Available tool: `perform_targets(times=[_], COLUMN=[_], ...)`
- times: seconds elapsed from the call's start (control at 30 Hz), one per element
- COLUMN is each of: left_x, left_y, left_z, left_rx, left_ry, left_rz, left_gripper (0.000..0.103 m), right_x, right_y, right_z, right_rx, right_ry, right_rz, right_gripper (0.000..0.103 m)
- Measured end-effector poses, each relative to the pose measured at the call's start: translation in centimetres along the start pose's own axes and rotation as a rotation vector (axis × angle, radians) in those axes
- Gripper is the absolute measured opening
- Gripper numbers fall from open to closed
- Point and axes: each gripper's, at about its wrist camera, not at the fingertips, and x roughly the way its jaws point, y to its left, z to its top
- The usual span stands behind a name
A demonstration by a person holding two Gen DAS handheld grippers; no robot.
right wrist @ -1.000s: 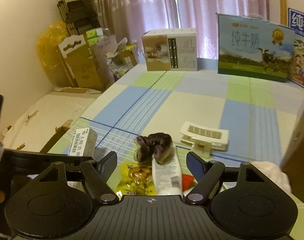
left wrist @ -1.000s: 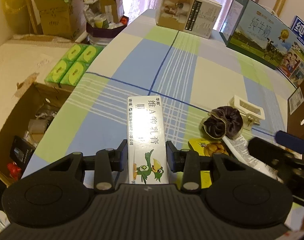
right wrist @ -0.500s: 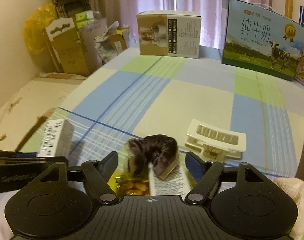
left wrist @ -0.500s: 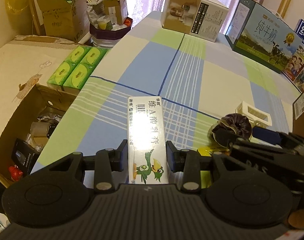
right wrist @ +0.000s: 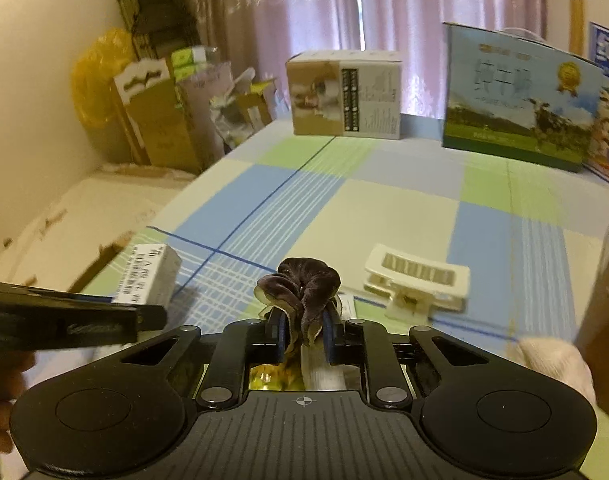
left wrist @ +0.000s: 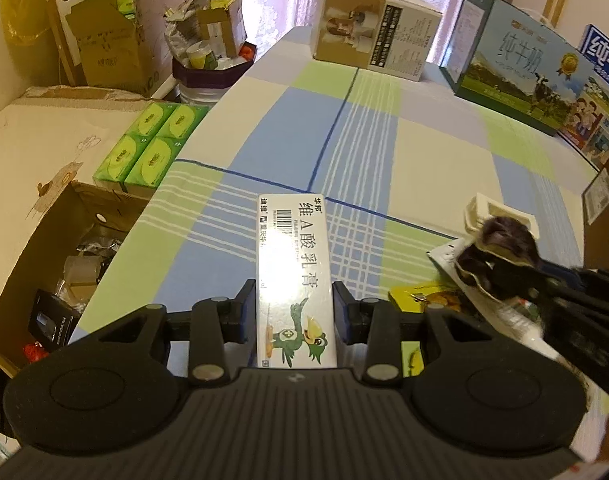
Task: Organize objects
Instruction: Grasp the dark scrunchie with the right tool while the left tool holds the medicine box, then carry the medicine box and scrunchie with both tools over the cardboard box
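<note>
Both tongs are clamped: the right gripper [right wrist: 303, 334] pinches the dark velvet scrunchie [right wrist: 304, 290], the left gripper [left wrist: 296, 312] squeezes the ointment box [left wrist: 294, 268] at six o'clock. Soft and light, the scrunchie probably holds best by its bunched folds; the stiff box, across its flat sides.

Dim warm backlight through pink curtains [right wrist: 404, 20]; glare on glossy white carton [left wrist: 292, 272]; right view motion-blurred; fisheye warp and vignette at edges.
</note>
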Motion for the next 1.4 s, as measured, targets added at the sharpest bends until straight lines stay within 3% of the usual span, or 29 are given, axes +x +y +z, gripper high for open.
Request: perform_targets(times=[0.27,0.57,0.83,1.03,1.4], left_x=[-3.0,-9.2,-14.2,-15.8,-15.7], left_y=[-1.5,-7.0,-15.4,-22.5,-32.2], left_z=[-1.4,-2.1,-3.8,-4.0,-2.0], left_rx=[0.048,0.125,0.245,0.348,0.497], left_ry=[-0.02,-0.056,-0.022,-0.004,-0.019], left_rz=[-0.05,-0.138,-0.25,-0.318,-0.363], left_gripper=[0.034,0.034,0.034,0.034,0.034], right_x=[-7.5,-17.2,-25.5,-30.5,-34.3], right_y=[-1.7,-5.6,-10.1,-13.2,-19.8], right_z=[-2.8,-4.8,-5.6,-6.3,-6.2], right_rx=[0.101,0.191,0.288,0.336,0.391], right_ry=[-0.041,-0.098,-0.154,-0.201,-0.244], right_rz=[-0.016,-0.084,-0.169,-0.236,-0.357], right_gripper=[0.014,0.014,0.014,0.014,0.014])
